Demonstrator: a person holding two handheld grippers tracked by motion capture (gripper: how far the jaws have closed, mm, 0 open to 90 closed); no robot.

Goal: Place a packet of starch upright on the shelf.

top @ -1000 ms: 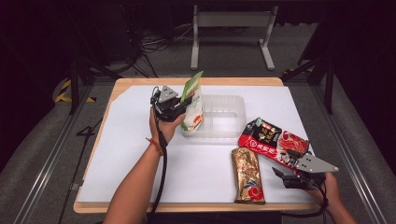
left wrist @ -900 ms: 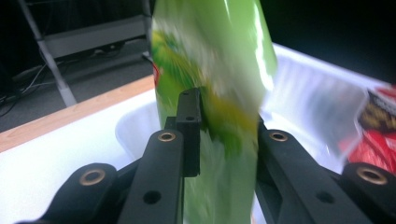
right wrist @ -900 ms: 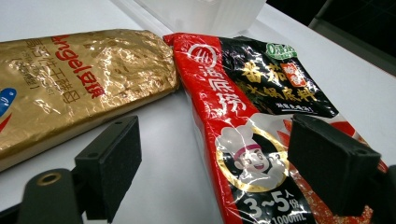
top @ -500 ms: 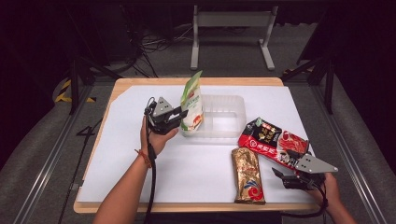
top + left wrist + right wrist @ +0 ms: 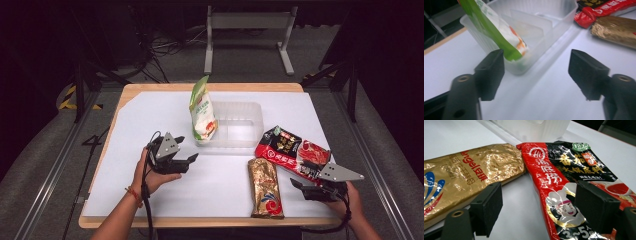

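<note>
Dark room, white-topped table (image 5: 150,125): a clear tray (image 5: 235,125) at the far middle holds an upright green pouch (image 5: 201,112), just released by the left gripper (image 5: 187,162), jaws freshly opened; right gripper (image 5: 300,187) gapes empty.

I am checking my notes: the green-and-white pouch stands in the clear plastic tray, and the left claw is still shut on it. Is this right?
Not quite. The green-and-white pouch stands in the clear plastic tray, but the left claw has just opened and is apart from it, as the high view shows.
</note>
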